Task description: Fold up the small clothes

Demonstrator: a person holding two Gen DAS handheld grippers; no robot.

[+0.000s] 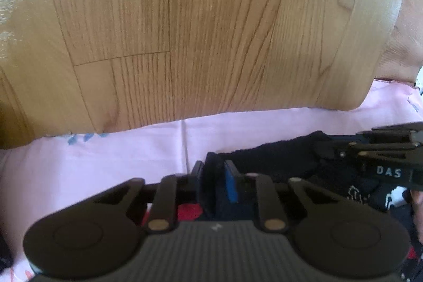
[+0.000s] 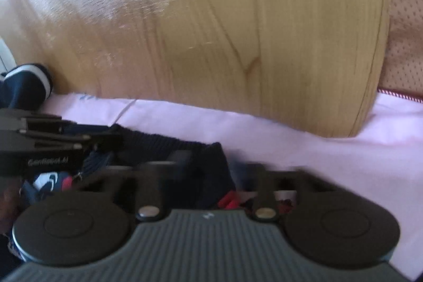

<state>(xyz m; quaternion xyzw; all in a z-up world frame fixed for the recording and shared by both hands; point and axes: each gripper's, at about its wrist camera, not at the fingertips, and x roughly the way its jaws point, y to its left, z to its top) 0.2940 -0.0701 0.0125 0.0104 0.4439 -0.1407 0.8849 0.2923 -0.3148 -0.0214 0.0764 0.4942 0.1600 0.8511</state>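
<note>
A dark navy knit garment [image 1: 277, 163] with white and red markings lies on a pink sheet [image 1: 105, 157]. My left gripper [image 1: 214, 176] is shut on the garment's left edge, with dark fabric pinched between the black pad and the blue pad. From the right, my right gripper [image 1: 323, 149] comes in low and its tips are closed on the same garment. In the blurred right wrist view the garment [image 2: 164, 147] bunches between the right gripper [image 2: 211, 165] fingers, and the left gripper [image 2: 116, 142] bites its far left end.
A wooden board [image 1: 185, 31] rises straight behind the sheet, close ahead of both grippers. Peach mesh fabric [image 2: 404, 44] shows at the right past the board. A navy and white cloth item [image 2: 26, 86] lies at the board's foot on the left.
</note>
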